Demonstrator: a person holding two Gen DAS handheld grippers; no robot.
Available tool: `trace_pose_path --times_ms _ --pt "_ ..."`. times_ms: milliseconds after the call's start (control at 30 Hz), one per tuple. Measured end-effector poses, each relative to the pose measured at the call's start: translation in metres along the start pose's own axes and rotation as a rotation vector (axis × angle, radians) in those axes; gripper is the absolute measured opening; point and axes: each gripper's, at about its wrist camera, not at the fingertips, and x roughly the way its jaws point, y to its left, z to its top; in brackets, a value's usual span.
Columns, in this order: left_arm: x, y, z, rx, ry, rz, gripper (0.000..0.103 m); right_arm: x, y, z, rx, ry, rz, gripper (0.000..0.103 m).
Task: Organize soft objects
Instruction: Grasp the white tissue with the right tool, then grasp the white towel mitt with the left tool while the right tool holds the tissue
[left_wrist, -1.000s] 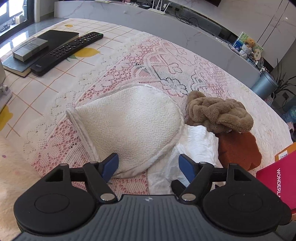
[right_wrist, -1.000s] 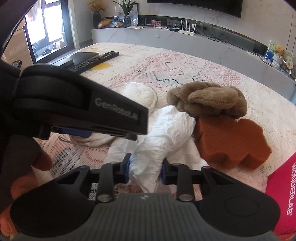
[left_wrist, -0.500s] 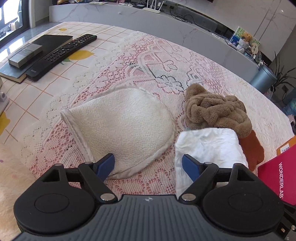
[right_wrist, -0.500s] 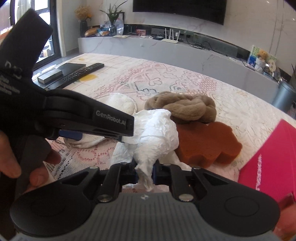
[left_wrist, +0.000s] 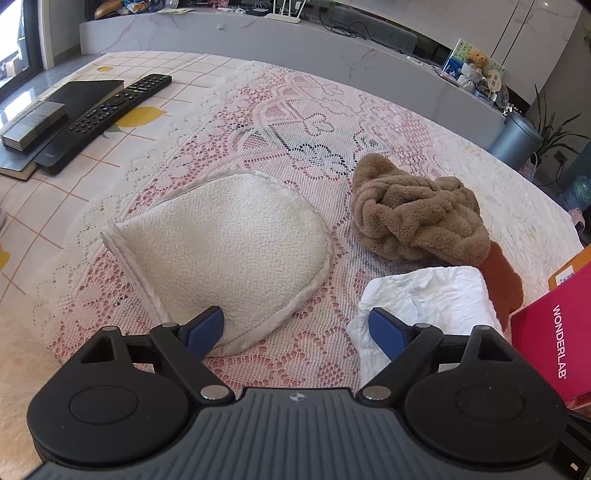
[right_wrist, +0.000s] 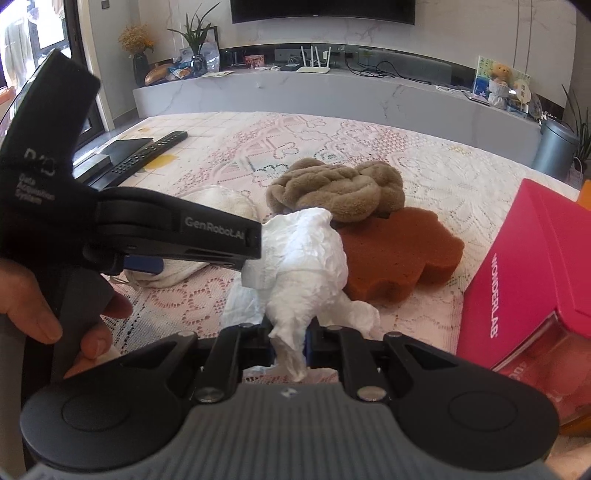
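The task is judged barely begun: the white crumpled cloth (right_wrist: 306, 258) is clamped and lifted by the right hand-held gripper (right_wrist: 289, 343), the left hand-held gripper (left_wrist: 295, 328) is spread wide and empty, while the cream terry mitt (left_wrist: 225, 254), brown plush towel (left_wrist: 413, 214) and orange sponge (right_wrist: 399, 251) are left unsorted on the lace-covered bench (left_wrist: 303, 122).

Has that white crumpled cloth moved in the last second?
Yes. The white cloth, pinched in the right claw, has lifted up and away from the cream mitt.
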Motion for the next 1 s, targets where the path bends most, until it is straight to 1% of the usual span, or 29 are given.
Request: trace_pose_path --times_ms 100,167,200,233,267,333,367,400,433,467,500,567,667,733,800,867,900,967,1000 --pt "0.003 -0.001 0.001 0.003 0.007 0.004 0.103 -0.001 -0.005 0.000 0.033 0.006 0.008 0.013" --pt "0.003 -0.001 0.001 0.010 0.010 0.010 0.103 -0.002 -0.007 0.001 0.036 -0.001 -0.005 0.013" --pt "0.003 -0.002 0.001 0.012 0.009 0.013 0.097 -0.002 -0.007 0.001 0.030 -0.008 -0.013 0.013" --pt "0.002 -0.002 0.000 0.015 0.005 0.028 0.081 -0.003 -0.007 0.002 0.025 -0.018 -0.018 0.012" --pt "0.000 -0.002 0.001 0.019 -0.001 0.055 0.073 -0.006 -0.007 0.002 0.021 -0.031 -0.023 0.012" --pt "-0.002 0.001 0.001 0.015 -0.008 0.071 0.040 -0.011 -0.007 0.004 0.005 -0.055 -0.034 0.012" --pt "-0.002 0.003 0.002 0.008 -0.001 0.064 0.030 -0.014 -0.008 0.005 -0.001 -0.066 -0.037 0.012" --pt "-0.001 0.004 0.002 0.000 0.006 0.069 0.015 -0.017 -0.009 0.006 -0.002 -0.075 -0.036 0.012" --pt "-0.001 0.006 0.002 -0.010 0.006 0.077 0.004 -0.021 -0.010 0.007 0.000 -0.083 -0.036 0.012" --pt "-0.002 0.009 0.003 -0.025 0.008 0.066 0.000 -0.025 -0.011 0.008 0.001 -0.091 -0.037 0.012" --pt "-0.002 0.012 0.003 -0.040 0.010 0.052 0.000 -0.028 -0.013 0.009 0.003 -0.099 -0.036 0.012" --pt "-0.007 0.014 0.002 -0.056 -0.011 0.048 0.000 -0.036 -0.016 0.010 0.011 -0.112 -0.038 0.012" --pt "-0.025 0.013 0.000 -0.057 -0.082 0.029 0.000 -0.048 -0.021 0.009 0.028 -0.130 -0.037 0.012" --pt "-0.036 0.013 -0.001 -0.061 -0.111 -0.011 0.000 -0.055 -0.024 0.007 0.037 -0.140 -0.040 0.012" --pt "-0.044 0.015 -0.001 -0.058 -0.109 -0.032 0.000 -0.060 -0.028 0.005 0.041 -0.147 -0.040 0.012" --pt "-0.047 0.016 0.003 -0.023 -0.072 -0.076 0.000 -0.062 -0.031 0.004 0.048 -0.144 -0.035 0.012" --pt "-0.046 0.015 0.006 0.005 -0.051 -0.097 0.002 -0.061 -0.033 0.003 0.053 -0.141 -0.033 0.012" --pt "-0.050 0.011 0.012 0.097 -0.035 -0.086 0.010 -0.060 -0.034 0.003 0.062 -0.138 -0.032 0.012" --pt "-0.050 0.009 0.015 0.150 -0.024 -0.077 0.023 -0.059 -0.035 0.003 0.069 -0.139 -0.030 0.012"
